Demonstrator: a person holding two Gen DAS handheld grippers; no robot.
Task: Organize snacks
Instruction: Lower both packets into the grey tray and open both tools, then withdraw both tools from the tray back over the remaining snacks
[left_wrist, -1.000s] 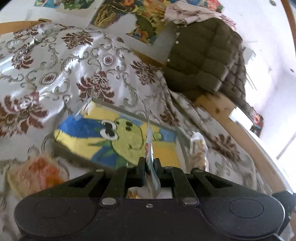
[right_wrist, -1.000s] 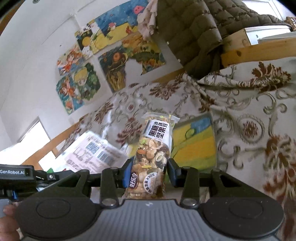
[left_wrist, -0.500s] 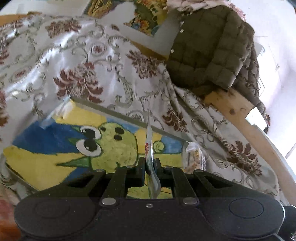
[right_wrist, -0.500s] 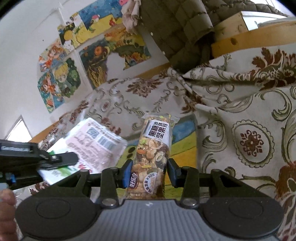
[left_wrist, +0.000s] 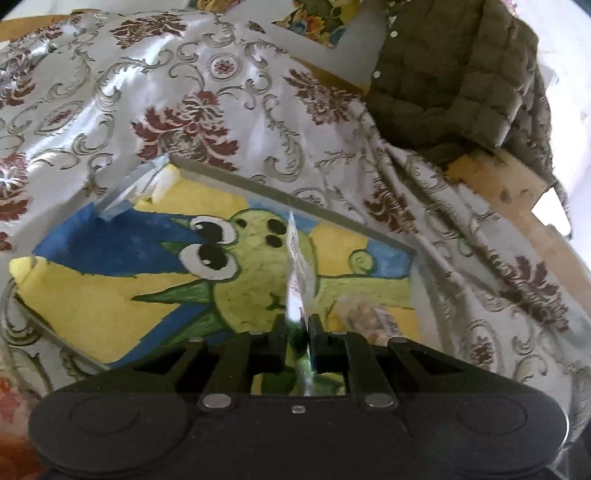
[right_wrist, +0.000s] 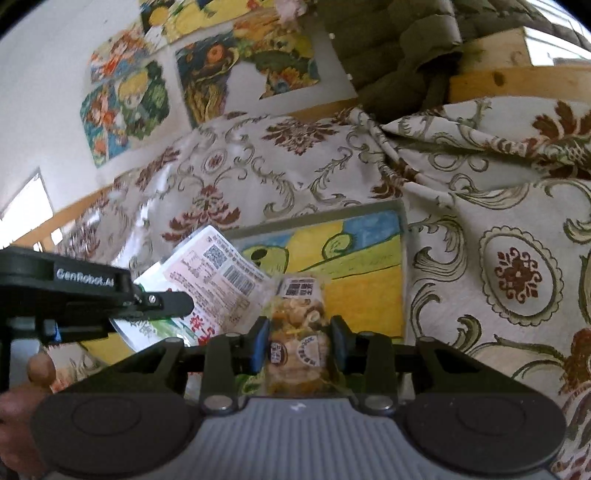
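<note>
Fingers of the left gripper are pinching a flat packet, edge-on here; only the right view is showing its barcode face. The right gripper is squeezing a nut bag over the frog tray.

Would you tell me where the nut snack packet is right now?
In the right wrist view the nut snack packet is clamped in the right gripper, above the frog-painted tray, right of the pink packet.

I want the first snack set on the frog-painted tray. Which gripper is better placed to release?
Probably the left: the left gripper holds its flat packet edge-on over the middle of the frog tray. The right gripper, holding the nut bar, sits nearer the tray's edge.
</note>
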